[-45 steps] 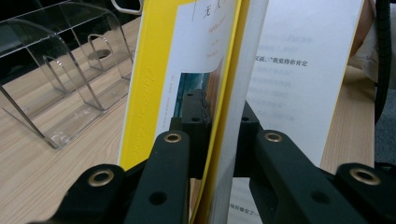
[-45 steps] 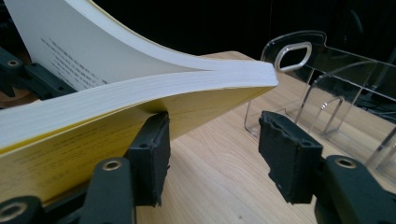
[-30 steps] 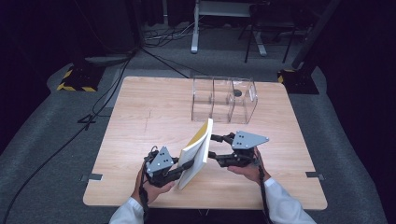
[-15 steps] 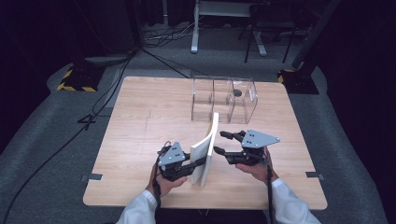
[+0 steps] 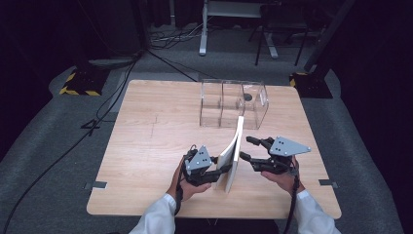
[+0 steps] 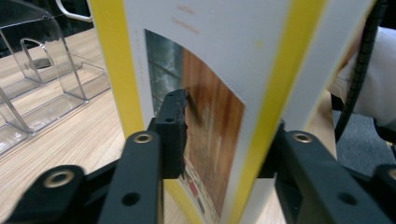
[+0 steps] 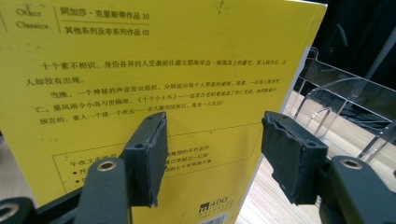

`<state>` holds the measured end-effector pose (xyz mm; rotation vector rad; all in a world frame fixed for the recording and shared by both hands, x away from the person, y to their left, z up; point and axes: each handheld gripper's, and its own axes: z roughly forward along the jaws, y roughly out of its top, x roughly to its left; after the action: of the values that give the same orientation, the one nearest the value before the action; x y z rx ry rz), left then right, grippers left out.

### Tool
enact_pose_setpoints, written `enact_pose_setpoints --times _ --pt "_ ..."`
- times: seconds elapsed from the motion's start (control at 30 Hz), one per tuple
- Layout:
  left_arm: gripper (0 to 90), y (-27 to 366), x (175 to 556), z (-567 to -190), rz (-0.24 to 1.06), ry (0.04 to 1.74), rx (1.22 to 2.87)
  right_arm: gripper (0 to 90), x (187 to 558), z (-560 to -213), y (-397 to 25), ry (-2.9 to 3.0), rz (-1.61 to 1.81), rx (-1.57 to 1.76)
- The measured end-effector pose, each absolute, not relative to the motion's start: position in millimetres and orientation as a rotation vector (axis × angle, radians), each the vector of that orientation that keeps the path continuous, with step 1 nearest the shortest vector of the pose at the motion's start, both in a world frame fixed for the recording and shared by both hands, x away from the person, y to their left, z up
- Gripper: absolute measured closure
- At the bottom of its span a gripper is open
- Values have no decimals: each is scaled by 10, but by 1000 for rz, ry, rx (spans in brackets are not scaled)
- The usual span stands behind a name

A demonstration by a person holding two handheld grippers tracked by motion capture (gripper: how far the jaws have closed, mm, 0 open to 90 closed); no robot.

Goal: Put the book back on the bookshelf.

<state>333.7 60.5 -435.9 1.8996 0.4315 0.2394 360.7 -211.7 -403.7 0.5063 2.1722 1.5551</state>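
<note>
High view — book (image 5: 234, 155) upright on edge at table (image 5: 146, 126) centre-front, 6 o'clock of clear organizer (image 5: 234, 103); left gripper (image 5: 217, 171) at book's 9 o'clock, right gripper (image 5: 245, 148) at 3 o'clock
Left gripper view — jaws clamp book (image 6: 219, 93) either side
Right gripper view — jaws spread wide, yellow back cover (image 7: 140, 93) behind them, contact cannot be told

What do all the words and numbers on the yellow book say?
On the book's yellow back cover, right gripper view:
"Other Classics", partly cut off at the edge
"阿加莎·克里斯蒂作品 10"
"其他系列及非系列作品 02"
"400", white on a black square at the bottom
The paragraph under the heading and the boxed lines behind the right tool: too small to read surely.
Front cover, left gripper view: faint lettering, too blurred.
</note>
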Motion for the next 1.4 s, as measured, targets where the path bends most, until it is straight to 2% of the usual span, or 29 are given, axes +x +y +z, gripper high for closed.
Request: enact_pose_setpoints --times 0.07,0.1,0.17,0.2,0.3,0.53,0.7,0.83,0.87,0.9,0.97,1.2,1.4 --pt "587 620 3316 -4353 237 422 1909 413 3602 -4036 -2116 2174 1558 501" --pt "486 647 3267 -4347 246 410 1930 411 3583 -4036 -2111 2174 1554 492" --pt "415 656 3246 -4345 258 407 1947 410 3573 -4041 -2107 2177 1553 491" --pt "415 657 3220 -4349 266 416 1955 409 3569 -4047 -2104 2181 1556 484" --pt "302 630 3178 -4370 243 414 1965 401 3565 -4067 -2090 2187 1550 483" --pt "186 339 3058 -4449 327 442 2028 395 3514 -4103 -2028 2203 1520 449" --pt "178 234 3065 -4509 372 538 2004 390 3511 -4124 -2019 2209 1532 452" --pt "210 195 3077 -4552 413 602 1980 384 3502 -4148 -1985 2217 1520 437" --pt "241 190 3073 -4555 436 616 1975 381 3501 -4152 -1983 2218 1518 439" --pt "281 190 3069 -4558 462 630 1972 377 3505 -4156 -1982 2221 1519 438" --pt "435 222 3080 -4552 480 646 1970 367 3513 -4161 -1992 2221 1520 444" --pt "669 411 3106 -4522 426 594 2002 345 3569 -4208 -2065 2205 1482 469" --pt "732 622 3098 -4481 342 478 2060 307 3636 -4206 -2241 2188 1504 502"
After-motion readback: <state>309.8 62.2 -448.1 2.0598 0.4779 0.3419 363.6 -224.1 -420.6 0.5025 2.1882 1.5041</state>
